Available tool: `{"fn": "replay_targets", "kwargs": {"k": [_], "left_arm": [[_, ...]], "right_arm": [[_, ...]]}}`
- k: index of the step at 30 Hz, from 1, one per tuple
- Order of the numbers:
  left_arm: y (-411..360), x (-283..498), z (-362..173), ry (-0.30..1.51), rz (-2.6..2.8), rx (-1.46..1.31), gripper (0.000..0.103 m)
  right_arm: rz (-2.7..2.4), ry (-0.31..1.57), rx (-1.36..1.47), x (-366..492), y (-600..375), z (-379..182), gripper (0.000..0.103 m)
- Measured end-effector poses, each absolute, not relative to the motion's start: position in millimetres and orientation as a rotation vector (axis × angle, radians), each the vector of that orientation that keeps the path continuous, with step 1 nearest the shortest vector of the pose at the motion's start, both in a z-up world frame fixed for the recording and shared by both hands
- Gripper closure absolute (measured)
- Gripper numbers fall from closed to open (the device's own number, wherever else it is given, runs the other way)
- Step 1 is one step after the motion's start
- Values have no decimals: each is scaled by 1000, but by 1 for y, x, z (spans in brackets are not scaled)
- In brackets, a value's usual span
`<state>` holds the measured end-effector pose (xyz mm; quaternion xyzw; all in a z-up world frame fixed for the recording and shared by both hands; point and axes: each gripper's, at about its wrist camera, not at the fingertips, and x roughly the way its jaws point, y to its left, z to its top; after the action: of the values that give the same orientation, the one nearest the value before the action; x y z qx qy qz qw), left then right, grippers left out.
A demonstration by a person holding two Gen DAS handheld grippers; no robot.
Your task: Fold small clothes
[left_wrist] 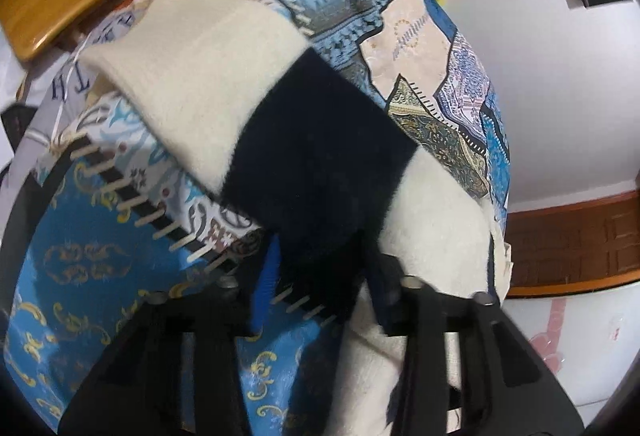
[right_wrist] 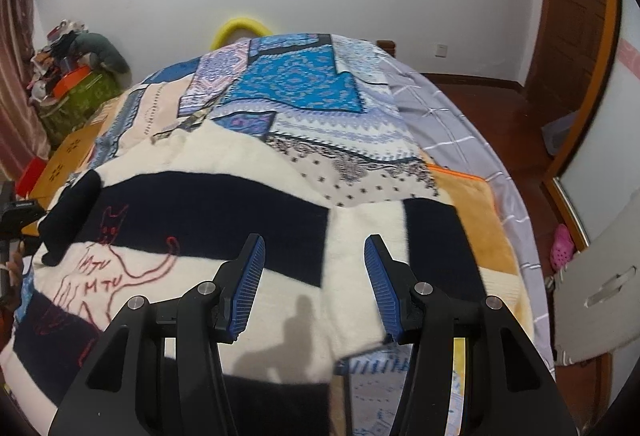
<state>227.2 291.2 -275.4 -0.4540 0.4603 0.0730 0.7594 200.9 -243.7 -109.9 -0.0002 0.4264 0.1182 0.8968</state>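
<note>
- The sweater point(right_wrist: 224, 212), cream with broad navy bands and a cat outlined in red thread, lies spread flat on the patchwork quilt point(right_wrist: 304, 92) that covers the bed, toward the bed's near edge; spread out like this, its sleeves and hem can each be turned in over the body.
- The left gripper point(left_wrist: 320, 276) is clamped on a sleeve point(left_wrist: 256, 108) of that sweater: navy fabric fills the gap between its blue pads point(left_wrist: 266, 276), and the sleeve stretches away from it, navy band first and cream cuff beyond, lying at a slant over the quilt.
- Judging from that grip, the sleeve is held so that it can be carried across the body as the first fold; pinching it near the shoulder end should let the whole length follow.
- The right gripper point(right_wrist: 314, 284) hovers over the middle of the sweater with its fingers wide apart and nothing between them, its shadow falling on the cream band below.
- It seems placed there to pin the body down or to take the other sleeve point(right_wrist: 432, 236), which lies toward the bed's right edge on an orange blanket point(right_wrist: 496, 232).
- At the left edge of the right view a dark roll of navy fabric point(right_wrist: 72, 212) stands up from the sweater; whether it is the sleeve being lifted I cannot tell.
- The fold looks barely begun: the body is still flat and open.
</note>
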Motion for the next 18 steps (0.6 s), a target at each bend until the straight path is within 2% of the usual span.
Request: {"fn": "replay_targets", "kwargs": {"k": [1,4,10,18], "left_arm": [[291,229,-274,999,150,-982,80],[285,233,-265,989,144,-932,88],[264,235,-222,936,128,-761,90],[210,237,-152,857,-31,-675,90]], "right_arm": [[250,883,-3,201,-241,-110,55],[261,879,-5,201,-237,-108,55],[266,872,-3,200,-236,-104,55],[290,846,17,196,-233,-93,55]]}}
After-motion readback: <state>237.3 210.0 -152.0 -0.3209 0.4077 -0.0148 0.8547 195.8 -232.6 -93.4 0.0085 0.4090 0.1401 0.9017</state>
